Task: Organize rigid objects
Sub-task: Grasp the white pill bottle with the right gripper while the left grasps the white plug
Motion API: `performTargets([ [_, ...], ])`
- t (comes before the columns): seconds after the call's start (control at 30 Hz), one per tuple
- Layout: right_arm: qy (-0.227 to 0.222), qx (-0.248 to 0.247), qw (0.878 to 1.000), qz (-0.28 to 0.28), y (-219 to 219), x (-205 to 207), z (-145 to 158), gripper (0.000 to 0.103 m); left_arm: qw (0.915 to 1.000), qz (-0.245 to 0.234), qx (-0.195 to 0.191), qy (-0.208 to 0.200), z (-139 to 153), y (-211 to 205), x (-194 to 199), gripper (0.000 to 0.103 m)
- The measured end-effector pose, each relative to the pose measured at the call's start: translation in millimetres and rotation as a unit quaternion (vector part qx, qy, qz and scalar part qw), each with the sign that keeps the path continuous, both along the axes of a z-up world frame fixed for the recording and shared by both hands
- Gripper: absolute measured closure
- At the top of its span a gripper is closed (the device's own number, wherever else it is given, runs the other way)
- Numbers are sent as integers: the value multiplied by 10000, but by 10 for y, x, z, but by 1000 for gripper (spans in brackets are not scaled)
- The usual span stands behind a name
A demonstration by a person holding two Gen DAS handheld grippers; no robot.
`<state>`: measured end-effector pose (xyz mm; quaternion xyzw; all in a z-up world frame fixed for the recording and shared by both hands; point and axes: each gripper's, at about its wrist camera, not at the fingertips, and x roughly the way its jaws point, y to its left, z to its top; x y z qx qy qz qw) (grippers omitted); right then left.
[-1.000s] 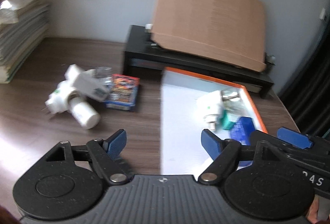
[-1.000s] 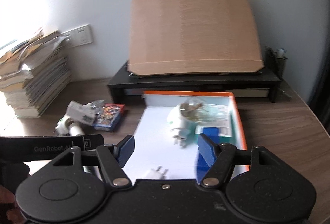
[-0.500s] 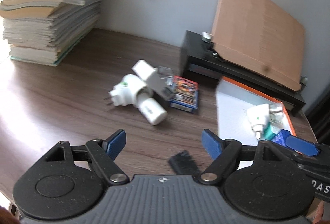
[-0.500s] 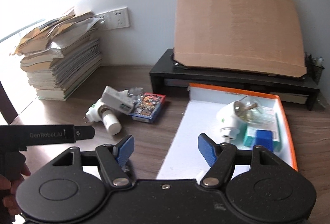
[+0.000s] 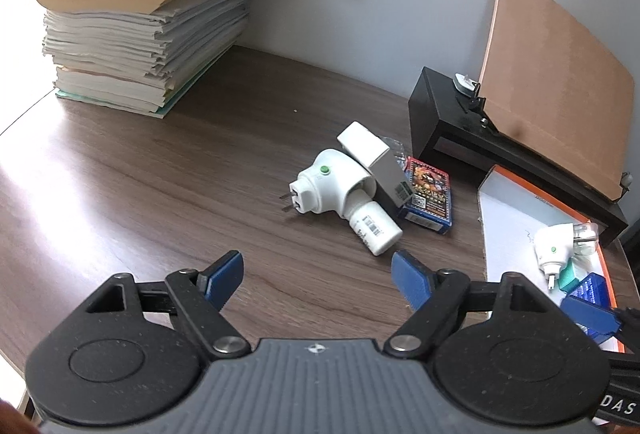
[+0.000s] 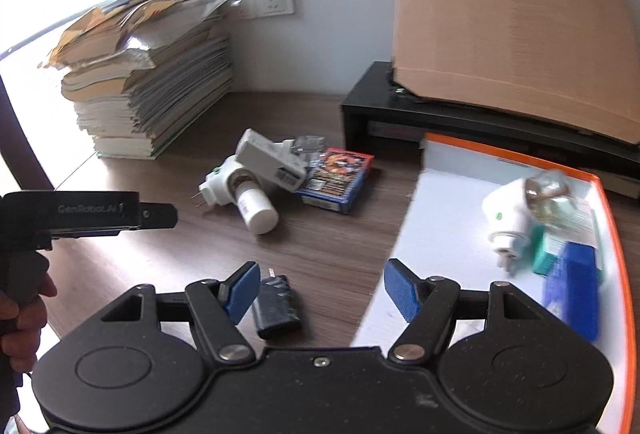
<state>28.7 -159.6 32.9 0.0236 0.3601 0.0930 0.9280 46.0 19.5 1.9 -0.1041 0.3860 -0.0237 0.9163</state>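
Left gripper [image 5: 318, 272]: sitting at lower centre of the left wrist view, blue pads standing spread, nothing lying between them but bare wooden desk [image 5: 160, 186].

Right gripper [image 6: 318, 288]: occupying lower centre of the right wrist view, pads likewise standing apart and pinching nothing. A black adapter [image 6: 276, 306] is lying on the desk just beside its left pad, not gripped.

Loose pile, centre of both views: a white plug adapter [image 5: 324, 186] with a green dot is touching a white cylindrical bottle [image 5: 372, 228]; a grey-white box [image 5: 372, 158] is leaning across them; a colourful card box [image 5: 430, 196] is lying against their right side.

Orange-rimmed white tray [image 6: 612, 230], right side of frame: holding a second white plug adapter [image 6: 508, 214], a teal box [image 6: 544, 254] and a blue box [image 6: 576, 282], all blurred.

Background: a black riser [image 6: 380, 102] is bearing a cardboard sheet [image 6: 512, 26]; a paper stack [image 5: 136, 30] is filling the upper left.
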Motion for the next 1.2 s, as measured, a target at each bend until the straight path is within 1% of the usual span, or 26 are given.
performTargets([
  [0.2,51,-5,9993,372,249,332,-80,23,10000,44,21,4,-11,163,108,19],
  [0.47,270,-268,9959,816,683,980,-300,27,10000,79,10,43,-46,442,255,16],
  [0.5,320,-292,9953,866,727,1045,-335,29,10000,76,-4,56,-57,472,278,16],
  [0.53,373,-304,9945,925,768,1108,-369,33,10000,65,-21,71,-68,506,299,16],
  [0.67,526,-370,9919,1098,924,1298,-507,36,9999,-50,-95,79,-96,595,392,15],
  [0.7,558,-399,9915,1109,953,1332,-539,40,9999,-104,-112,75,-102,605,419,14],
  [0.73,582,-428,9912,1110,976,1364,-571,47,9997,-177,-122,71,-108,608,450,13],
  [0.8,640,-415,9908,1114,983,1409,-612,62,9994,-321,-123,48,-120,596,511,11],
  [0.9,582,-373,9916,1089,957,1371,-606,63,9986,-523,-107,20,-141,555,623,8],
  [1.0,575,-301,9937,918,887,1291,-577,63,9972,-741,-100,12,-175,501,750,7],
  [1.1,621,-123,9954,718,757,1168,-538,63,9942,-1072,-75,13,-225,404,887,4],
  [1.2,679,-18,9965,488,619,1031,-511,63,9891,-1472,64,-11,-297,252,1034,4],
])
